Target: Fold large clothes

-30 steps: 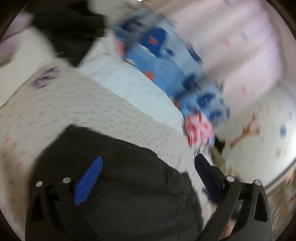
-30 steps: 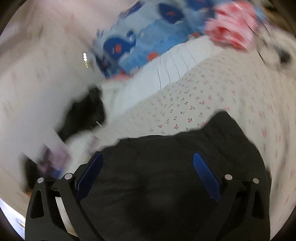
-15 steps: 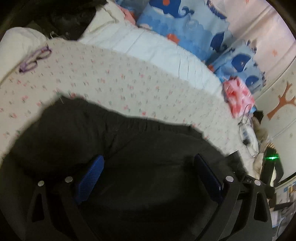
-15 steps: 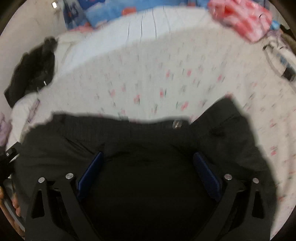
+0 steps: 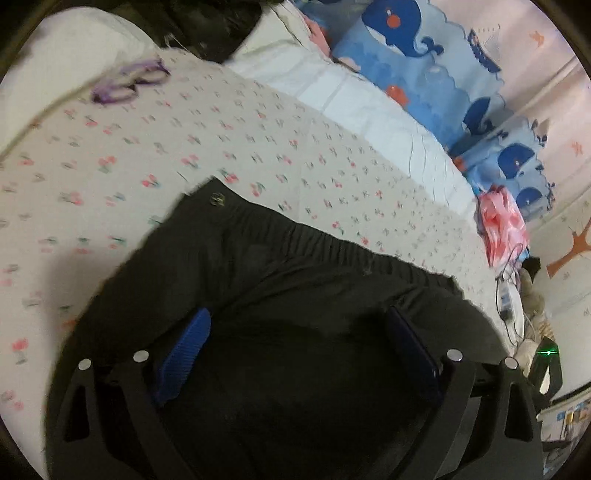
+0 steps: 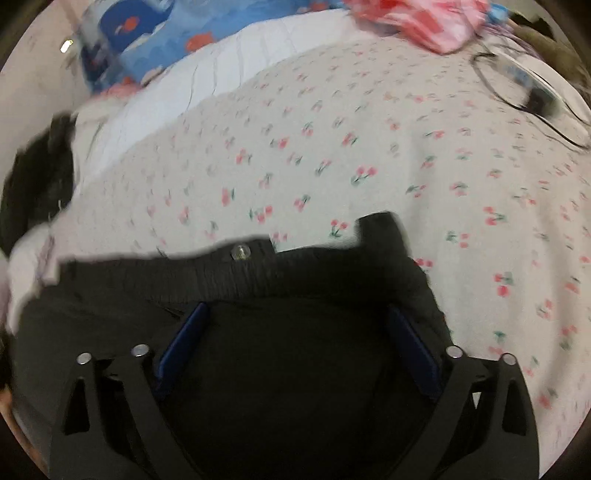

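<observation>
- The glasses lie at about ten o'clock from the left gripper, well apart from the clothing and out of the way on the bed sheet.
- The black trousers are spread on the cherry-print sheet, gathered waistband along the far edge, with a metal button at eleven o'clock in the left view.
- The left gripper hangs over the trousers with its jaws spread wide; nothing is pinched between them.
- The right gripper is likewise over the trousers, jaws spread and empty, the button at twelve o'clock just past its fingers.
- A flap of the waistband sticks up at one o'clock in the right view, so that edge looks not quite flat.
- To my eye the folding is at an early stage: the garment is laid out, but whether any fold is made I cannot tell, since the legs are out of sight.
- Pink fabric and a cable sit at one and two o'clock, well clear.
</observation>
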Demonstrator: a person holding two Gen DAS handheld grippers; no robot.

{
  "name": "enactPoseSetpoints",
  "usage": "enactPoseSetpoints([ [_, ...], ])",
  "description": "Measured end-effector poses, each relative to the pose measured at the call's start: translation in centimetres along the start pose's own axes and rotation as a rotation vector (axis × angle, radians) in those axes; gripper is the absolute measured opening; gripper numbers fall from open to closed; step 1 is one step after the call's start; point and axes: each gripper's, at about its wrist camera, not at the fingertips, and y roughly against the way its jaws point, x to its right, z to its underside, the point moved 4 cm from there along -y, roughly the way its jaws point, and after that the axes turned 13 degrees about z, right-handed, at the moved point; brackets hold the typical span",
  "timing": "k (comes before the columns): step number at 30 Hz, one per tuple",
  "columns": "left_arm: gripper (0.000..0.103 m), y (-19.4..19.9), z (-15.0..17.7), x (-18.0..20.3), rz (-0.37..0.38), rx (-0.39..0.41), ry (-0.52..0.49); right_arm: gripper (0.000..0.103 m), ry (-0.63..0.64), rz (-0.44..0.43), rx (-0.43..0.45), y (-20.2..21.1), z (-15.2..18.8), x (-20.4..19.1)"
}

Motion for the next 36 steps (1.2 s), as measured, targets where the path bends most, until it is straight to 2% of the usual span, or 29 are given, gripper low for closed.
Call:
enactPoseSetpoints([
  [2,0.092,2.4,-0.2,1.0,0.035,0.068,-0.013,0.091,0.016,-0.054,0.09,2.9,-1.5,-1.8],
  [3,0.093,3.4,-0.3,1.4,0.038,0.097,-0.028,0.091,0.068,-0.075,0.124,4.3,-1.7,-3.8],
  [5,0.095,4.3,-0.2,1.7,0.023,0.126,-0.062,0.092,0.169,-0.123,0.138,5.6,-1.6,-8.0],
  [7,0.095,3.3,0.5,0.6,-0.015,0.101,-0.063,0.093,0.28,-0.124,0.122,4.9,-0.4,-12.9],
  [8,0.095,2.7,0.9,-0.1,-0.017,0.081,-0.044,0.093,0.318,-0.098,0.107,4.0,0.4,-14.1],
  [9,0.095,2.2,1.4,-1.1,-0.019,0.068,-0.02,0.095,0.379,-0.038,0.056,1.3,1.9,-15.9],
  [11,0.095,2.0,1.8,-2.0,0.013,0.097,0.003,0.096,0.347,-0.06,0.006,-1.2,2.9,-16.4],
  [14,0.095,1.3,1.8,-1.8,-0.016,0.061,-0.01,0.096,0.353,-0.068,-0.026,-0.9,2.7,-16.7],
  [17,0.095,3.2,2.0,-1.1,-0.017,0.073,-0.019,0.096,0.316,-0.084,-0.009,1.1,1.3,-12.7],
  [19,0.095,5.3,2.6,-0.6,0.006,0.096,-0.022,0.096,0.272,-0.097,0.074,4.4,1.5,-8.7],
  [21,0.095,7.3,3.7,-0.1,0.005,0.117,-0.061,0.096,0.212,-0.046,0.129,5.3,2.6,-4.4],
  [22,0.095,7.5,4.6,-0.3,-0.021,0.106,-0.09,0.096,0.184,0.0,0.104,4.4,3.3,-2.7],
  [23,0.095,7.1,5.2,-0.6,-0.037,0.083,-0.098,0.096,0.172,0.003,0.03,2.6,4.2,-1.3],
  [24,0.096,6.5,6.0,-1.0,-0.044,0.038,-0.106,0.096,0.155,-0.056,-0.01,1.8,4.8,-0.3],
  [26,0.096,7.0,6.7,-0.7,-0.081,0.03,-0.128,0.096,0.139,-0.074,-0.002,3.6,4.8,0.6],
  [28,0.095,8.9,7.2,0.0,-0.065,0.036,-0.113,0.096,0.12,-0.166,0.036,7.1,5.3,1.4],
  [30,0.095,10.9,8.0,0.4,-0.048,0.048,-0.112,0.096,0.083,-0.214,0.082,10.3,6.1,3.4],
  [33,0.095,14.3,10.1,0.8,-0.041,0.061,-0.131,0.096,0.0,-0.255,0.101,14.0,9.7,7.9],
  [36,0.095,17.0,12.9,0.6,-0.093,0.062,-0.151,0.096,-0.106,-0.273,0.044,15.0,14.4,12.8],
])
